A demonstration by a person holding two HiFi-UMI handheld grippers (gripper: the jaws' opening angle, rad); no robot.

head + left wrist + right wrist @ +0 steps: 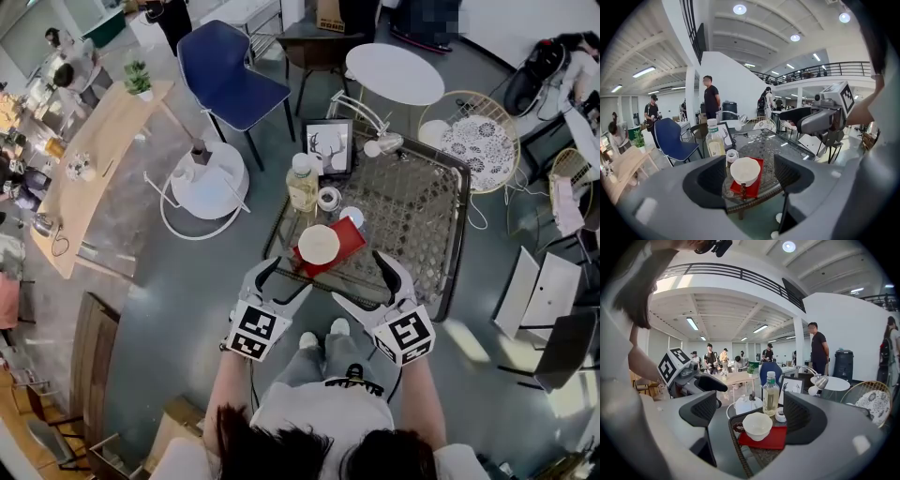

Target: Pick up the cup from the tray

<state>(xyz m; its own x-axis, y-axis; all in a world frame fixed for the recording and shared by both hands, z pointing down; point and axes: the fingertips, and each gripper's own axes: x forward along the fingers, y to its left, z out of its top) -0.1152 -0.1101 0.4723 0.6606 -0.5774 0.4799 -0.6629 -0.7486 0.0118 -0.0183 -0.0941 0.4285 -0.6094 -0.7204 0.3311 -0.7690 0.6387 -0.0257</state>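
A white cup [319,244] stands on a red tray [345,240] at the near left corner of a glass-topped wicker table [422,206]. My left gripper [281,279] and right gripper [361,278] hover just short of the table's near edge, one on each side of the cup. Both are open and hold nothing. In the left gripper view the cup [745,171] and tray [755,185] lie ahead between the jaws, and the right gripper [799,119] shows at the right. In the right gripper view the cup [757,425] sits on the tray [771,440], with the left gripper [710,383] at the left.
Behind the tray stand a plastic bottle [302,181], a roll of tape [328,199], a framed deer picture [328,147] and a desk lamp [380,142]. A white stool [208,183], a blue chair [230,70] and a round white table [394,73] surround the table. Several people stand further off.
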